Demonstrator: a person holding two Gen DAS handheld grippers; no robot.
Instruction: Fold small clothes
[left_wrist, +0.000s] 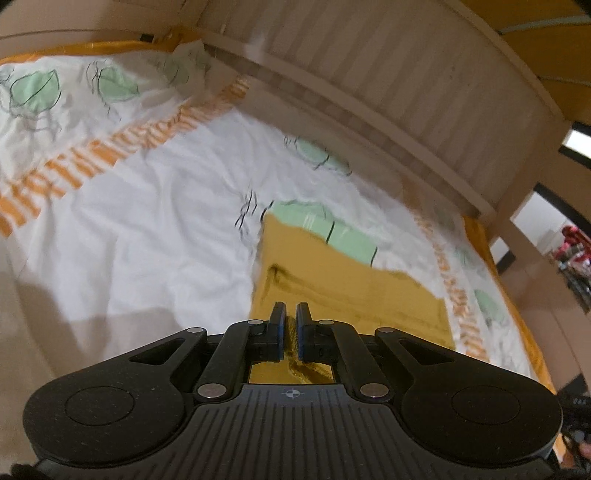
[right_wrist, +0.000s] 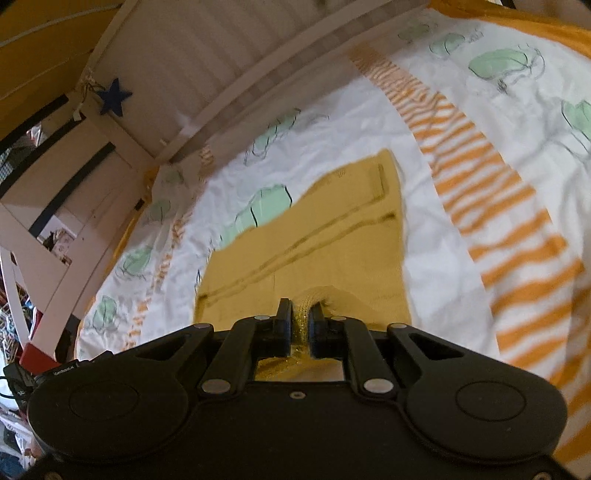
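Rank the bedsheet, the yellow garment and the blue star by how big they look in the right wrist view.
1. Bedsheet: fills most of the view.
2. Yellow garment: covers the middle of the sheet. Its near end, pinched in the right gripper, lies close to the lens and looks larger.
3. Blue star: smallest, but farther away on the bed frame.

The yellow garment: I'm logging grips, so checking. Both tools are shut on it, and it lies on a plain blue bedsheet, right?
Not quite. Both the left tool and the right tool are shut on the yellow garment, but the bedsheet is white with green prints and orange stripes, not plain blue. Both wrist views show it.
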